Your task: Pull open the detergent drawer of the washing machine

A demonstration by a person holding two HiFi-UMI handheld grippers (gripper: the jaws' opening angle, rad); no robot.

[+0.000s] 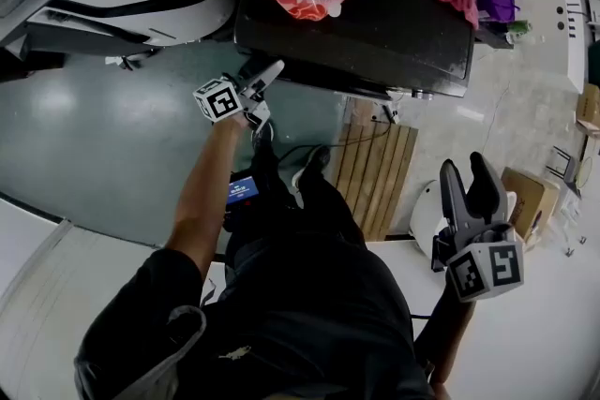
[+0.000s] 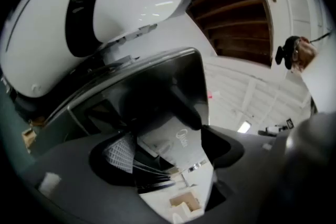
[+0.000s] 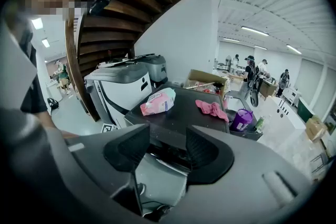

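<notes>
**Two grippers, only the left one at the washer's drawer corner**

In the head view, the dark-topped washing machine [image 1: 394, 33] fills 12 o'clock. The left gripper [image 1: 265, 76] is at 11 o'clock and points level at the machine's front left corner. The right gripper [image 1: 472, 181] hangs well apart at 4 o'clock, its jaws spread and empty.

The left gripper is therefore the nearer one. Its jaws stand wide, and no pad visibly presses on anything.

The detergent drawer [image 2: 176, 139] appears to be the pale panel between those jaws, straight ahead at 12 o'clock in the left gripper view. It has a faint logo and sits under a glossy black fascia. Its long axis seems to run along the machine's front edge, roughly 9 to 3 o'clock in the head view.

It looks closed, so the pull would probably come back toward 6 o'clock.
</notes>
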